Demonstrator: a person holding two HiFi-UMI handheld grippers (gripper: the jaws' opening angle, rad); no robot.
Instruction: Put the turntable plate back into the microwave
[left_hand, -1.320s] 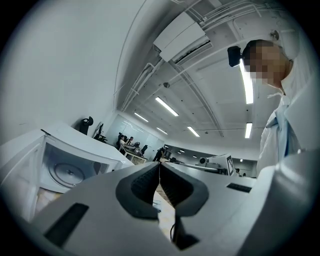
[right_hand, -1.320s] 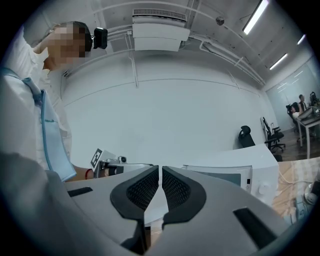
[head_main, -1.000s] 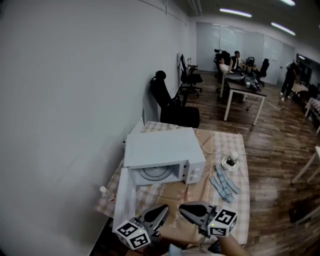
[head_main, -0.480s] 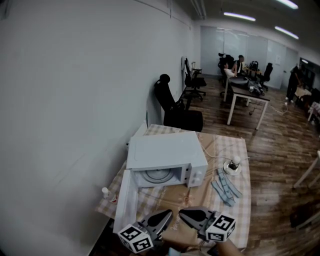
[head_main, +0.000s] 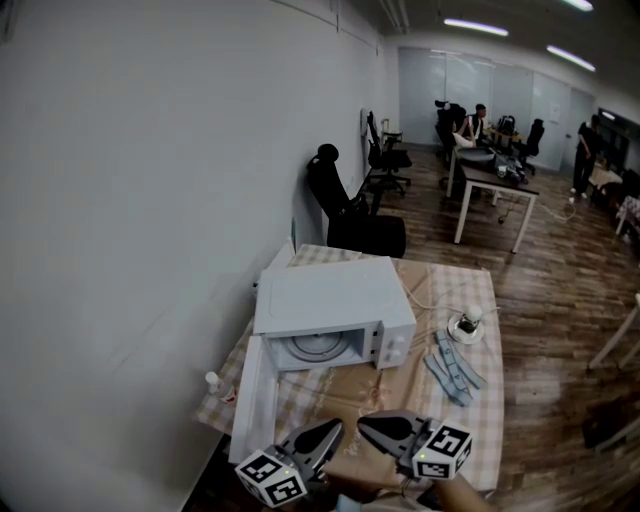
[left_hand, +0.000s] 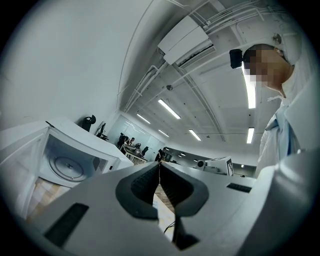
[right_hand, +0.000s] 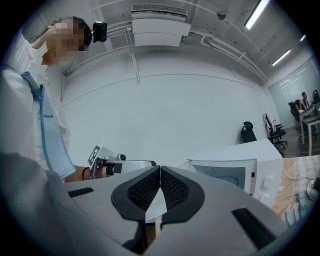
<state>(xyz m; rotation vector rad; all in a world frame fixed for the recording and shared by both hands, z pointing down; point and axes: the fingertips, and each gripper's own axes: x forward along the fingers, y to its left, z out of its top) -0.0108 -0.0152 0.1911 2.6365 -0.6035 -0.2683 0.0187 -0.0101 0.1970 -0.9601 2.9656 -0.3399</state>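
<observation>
A white microwave (head_main: 335, 305) stands on the table with its door (head_main: 255, 395) swung open to the left. The glass turntable plate (head_main: 315, 347) lies flat inside the cavity. It also shows in the left gripper view (left_hand: 70, 167) and, faintly, in the right gripper view (right_hand: 232, 179). Both grippers hover near the table's front edge, well short of the microwave, with their tips facing each other. My left gripper (head_main: 337, 429) (left_hand: 159, 169) is shut and empty. My right gripper (head_main: 362, 425) (right_hand: 160, 174) is shut and empty too.
Checked cloth and brown paper cover the table (head_main: 470, 290). Blue-grey strips (head_main: 450, 370) and a small white stand with a cable (head_main: 463, 326) lie right of the microwave. A small bottle (head_main: 211, 381) sits at the left edge. A black chair (head_main: 345, 215) stands behind; desks and people are farther back.
The head view has shifted slightly. Both grippers stay in the same place, shut, and the plate and microwave have not moved.
</observation>
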